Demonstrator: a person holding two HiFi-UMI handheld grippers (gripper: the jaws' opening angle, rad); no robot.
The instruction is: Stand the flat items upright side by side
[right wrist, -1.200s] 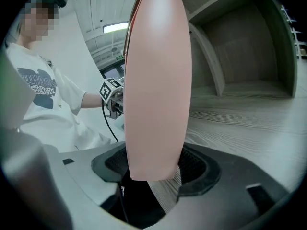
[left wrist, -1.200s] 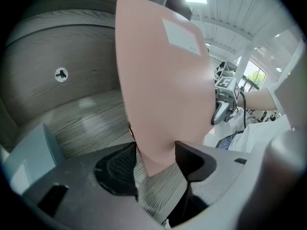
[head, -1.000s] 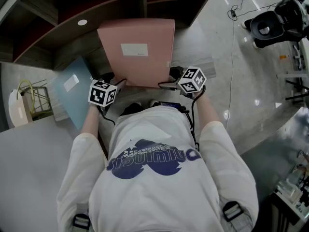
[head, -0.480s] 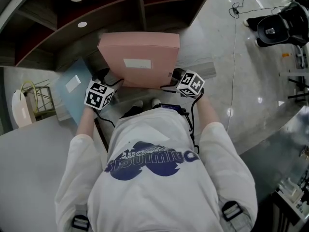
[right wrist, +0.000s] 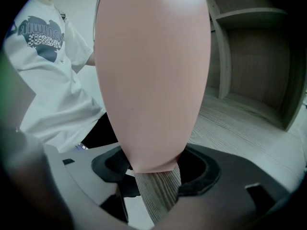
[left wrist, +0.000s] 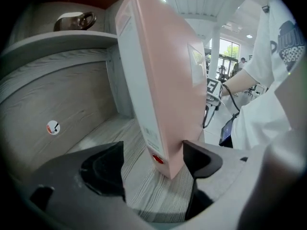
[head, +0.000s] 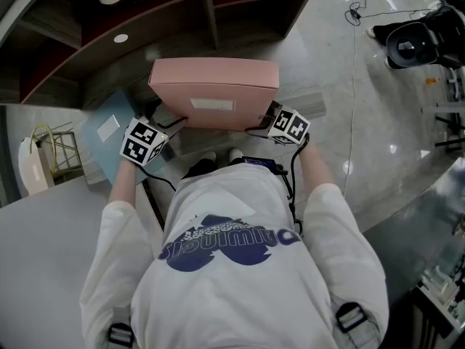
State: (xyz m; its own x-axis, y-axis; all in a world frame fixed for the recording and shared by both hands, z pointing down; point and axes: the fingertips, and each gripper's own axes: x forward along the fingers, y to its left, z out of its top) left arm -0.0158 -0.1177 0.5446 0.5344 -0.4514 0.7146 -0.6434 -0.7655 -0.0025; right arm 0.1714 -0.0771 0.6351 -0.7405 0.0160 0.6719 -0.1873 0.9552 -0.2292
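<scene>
A flat pink box (head: 214, 93) with a white label stands nearly upright on its long edge on the pale wood shelf board (left wrist: 103, 133). My left gripper (head: 161, 121) is at its lower left corner. In the left gripper view the jaws (left wrist: 152, 150) are opening: the corner (left wrist: 163, 80) sits between them, the left pad well clear. My right gripper (head: 266, 116) is shut on the box's lower right corner (right wrist: 151, 71), with both pads (right wrist: 156, 167) against it. A pale blue flat item (head: 107, 131) lies to the left, beside my left gripper.
Dark shelf compartments with an upright divider (head: 211, 13) rise behind the box. A metal object (left wrist: 74, 20) rests on the shelf above. A white bag and wire frame (head: 36, 158) stand at the left. A black chair base (head: 414, 42) and a cable are on the floor at the right.
The pink box has been tipped from leaning back to almost upright, so its face looks shorter from above. The left jaws have spread wider. The right grip is unchanged.
</scene>
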